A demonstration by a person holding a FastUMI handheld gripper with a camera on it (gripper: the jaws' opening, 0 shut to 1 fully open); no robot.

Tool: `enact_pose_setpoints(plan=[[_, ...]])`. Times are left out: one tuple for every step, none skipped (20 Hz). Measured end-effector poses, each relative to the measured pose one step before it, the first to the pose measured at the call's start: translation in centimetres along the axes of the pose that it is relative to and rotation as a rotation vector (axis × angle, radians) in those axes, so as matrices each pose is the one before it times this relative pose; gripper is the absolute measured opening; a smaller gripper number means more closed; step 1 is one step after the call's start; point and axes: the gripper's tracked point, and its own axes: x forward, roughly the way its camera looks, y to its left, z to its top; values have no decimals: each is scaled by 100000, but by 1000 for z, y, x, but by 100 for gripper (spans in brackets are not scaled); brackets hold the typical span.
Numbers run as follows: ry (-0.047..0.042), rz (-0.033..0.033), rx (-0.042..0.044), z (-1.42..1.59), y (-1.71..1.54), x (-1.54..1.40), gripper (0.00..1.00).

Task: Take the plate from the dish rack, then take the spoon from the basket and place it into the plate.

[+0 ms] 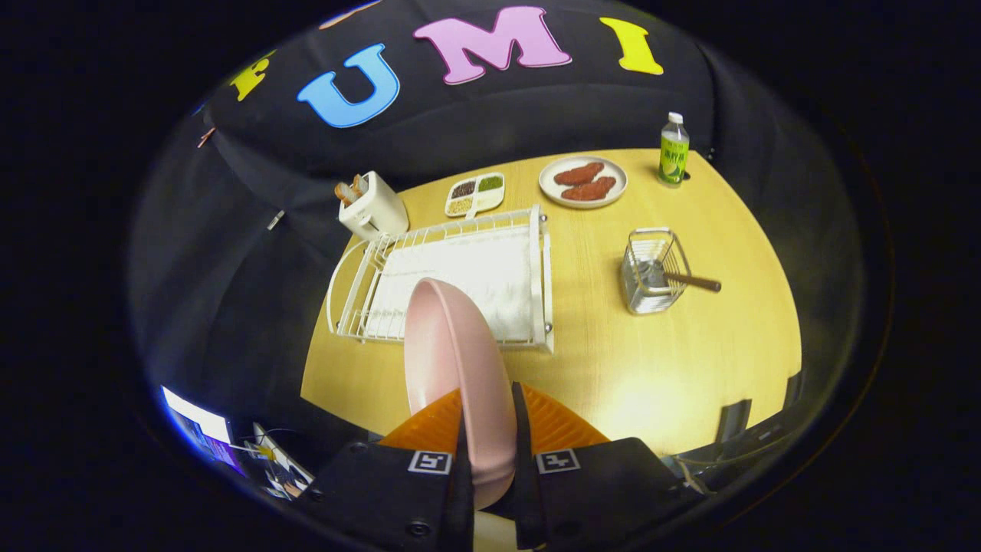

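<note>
My gripper (490, 418) is shut on the rim of a pink plate (452, 349), which stands on edge between the fingers, lifted above the table. Beyond it lies the white wire dish rack (452, 280) with a white cloth inside and no dishes in it. To the right of the rack stands a small wire basket (651, 272) holding a spoon (686, 281), whose brown handle sticks out over the basket's right side.
The yellow wooden table (651, 360) carries a white toaster (372, 205), a divided dish of grains (475, 193), a plate of brown food (582, 182) and a green-labelled bottle (674, 151) along the far side. Bare tabletop lies ahead to the right.
</note>
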Motion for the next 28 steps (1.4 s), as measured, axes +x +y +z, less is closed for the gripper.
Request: enact_pose_setpoints(plan=[[1545,857,926,-1139,-84,429,25],[1246,767,364,-1049,-83,530,25],[1179,294,66,-939,-186,610,25],[1725,-179,416,-1073,-371,797,25],[1211,8,1139,-728,-319,688,25],[1602,166,1860,-790,-291,869,25],[1341,68,1521,-701,-342,797,25],[941,-316,1219,-534,-420,786,25],[512,-504,614,-422,-450,823,25],[695,-280,1202,-422,-412,664,25],[262,514,2262,-110,-252,703,25],[364,1213,3097,145,-78,664,25],[-172,1688,3055,128,126,567,25],[-424,1431,2144,295,68,605,25],[-187,704,1613,169,-104,555,25],[423,550,1222,61,-86,618,25],[389,144,470,15,-146,504,25],[67,-440,-114,-131,-309,388,25],[18,999,563,-97,172,325,25],[-721,843,958,173,62,320,25],[-732,908,987,256,51,211,25],[942,930,13,-229,167,563,25],[734,797,277,-21,111,135,25],[248,547,409,-184,94,105,25],[649,466,787,-31,-25,172,25],[989,458,766,-222,21,391,26],[730,72,787,-220,-58,338,26],[223,-123,830,149,10,-159,27]])
